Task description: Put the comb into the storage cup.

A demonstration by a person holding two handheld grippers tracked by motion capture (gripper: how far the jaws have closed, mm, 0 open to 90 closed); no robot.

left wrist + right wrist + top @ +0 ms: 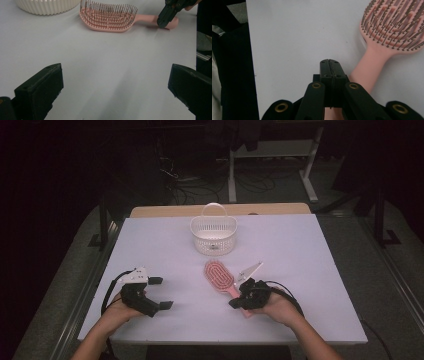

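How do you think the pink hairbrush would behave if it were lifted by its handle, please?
The pink hairbrush looks like rigid moulded plastic, so it should probably stay stiff. Its vented, open head suggests it is light, though the head may droop from a grip far down the handle. The smooth, rounded handle could slip or twist between the right tongs. Lying flat, it seems unlikely to roll.

Both forearms come in over the near edge of the counter. The left hand [116,312] holds the left tool [164,293] near the near left corner, low over the surface and pointing toward the right edge; its two black jaws stand wide apart with nothing between them. The right hand [276,307] holds the right tool [234,303] near the middle of the near edge, angled toward the left edge, its jaws pressed flat together, with nothing between them.
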